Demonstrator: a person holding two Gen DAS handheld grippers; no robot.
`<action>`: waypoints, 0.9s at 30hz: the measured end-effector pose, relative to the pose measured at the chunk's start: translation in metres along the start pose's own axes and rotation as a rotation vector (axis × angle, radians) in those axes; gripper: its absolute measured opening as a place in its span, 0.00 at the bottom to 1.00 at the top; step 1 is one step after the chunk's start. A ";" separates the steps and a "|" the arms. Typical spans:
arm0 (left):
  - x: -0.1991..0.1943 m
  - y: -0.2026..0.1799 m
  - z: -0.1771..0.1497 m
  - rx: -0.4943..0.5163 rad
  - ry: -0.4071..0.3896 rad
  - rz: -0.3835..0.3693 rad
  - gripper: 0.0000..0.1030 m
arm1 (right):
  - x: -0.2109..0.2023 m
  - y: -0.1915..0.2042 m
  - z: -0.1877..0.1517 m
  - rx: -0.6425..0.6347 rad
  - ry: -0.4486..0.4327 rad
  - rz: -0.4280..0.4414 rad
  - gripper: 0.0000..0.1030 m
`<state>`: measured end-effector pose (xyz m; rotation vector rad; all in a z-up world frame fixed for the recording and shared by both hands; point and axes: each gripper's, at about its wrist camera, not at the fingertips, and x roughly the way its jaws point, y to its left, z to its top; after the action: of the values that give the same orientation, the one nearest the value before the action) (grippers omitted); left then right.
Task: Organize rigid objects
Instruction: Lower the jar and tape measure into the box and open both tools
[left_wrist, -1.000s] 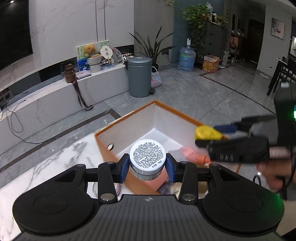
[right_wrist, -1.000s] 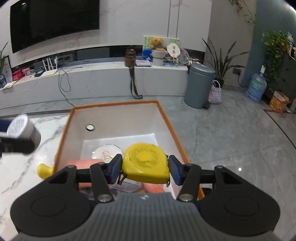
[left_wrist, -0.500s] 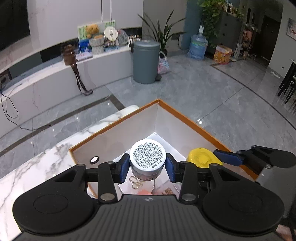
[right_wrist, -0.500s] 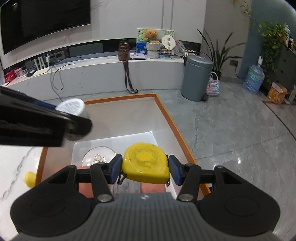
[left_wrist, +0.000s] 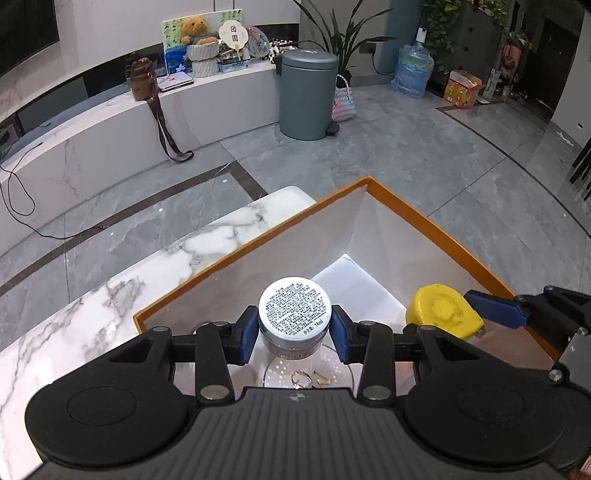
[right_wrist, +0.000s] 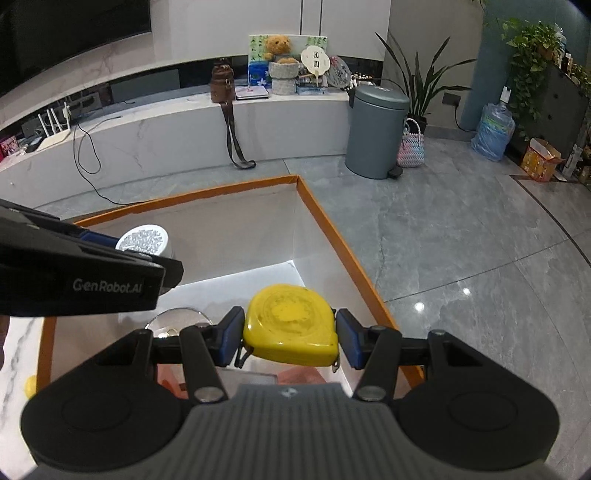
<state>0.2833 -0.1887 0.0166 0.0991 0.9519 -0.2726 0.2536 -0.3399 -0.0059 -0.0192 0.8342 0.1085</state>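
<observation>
My left gripper (left_wrist: 293, 334) is shut on a small round jar (left_wrist: 294, 314) with a white printed lid, held above the inside of an orange-rimmed white box (left_wrist: 340, 194). My right gripper (right_wrist: 290, 336) is shut on a yellow tape measure (right_wrist: 291, 325), also over the box (right_wrist: 321, 218). In the left wrist view the tape measure (left_wrist: 441, 312) hangs at the right. In the right wrist view the jar (right_wrist: 142, 240) shows at the left behind the left gripper's body. A clear round dish with gold rings (left_wrist: 308, 376) lies on the box floor below the jar.
The box stands on a white marble table (left_wrist: 129, 280) near its far edge. Something pink-orange (right_wrist: 295, 376) lies in the box under the tape measure. A yellow object (right_wrist: 31, 384) sits on the table left of the box. Beyond lie grey floor tiles and a grey bin (left_wrist: 308, 96).
Both grippers have moved forward and down over the box with their loads. The box's far corner now looks closer, and its floor with the ring dish has come into view.
</observation>
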 end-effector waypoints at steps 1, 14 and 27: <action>0.002 0.001 0.001 -0.005 0.001 0.000 0.45 | 0.002 0.001 0.001 -0.002 0.004 -0.005 0.53; 0.022 0.003 -0.007 0.001 0.069 0.003 0.45 | 0.027 0.009 0.001 -0.034 0.062 -0.074 0.52; 0.026 -0.001 -0.003 -0.001 0.084 -0.010 0.65 | 0.031 0.007 0.000 -0.028 0.085 -0.037 0.40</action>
<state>0.2946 -0.1941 -0.0060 0.1056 1.0363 -0.2791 0.2738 -0.3306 -0.0286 -0.0657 0.9172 0.0847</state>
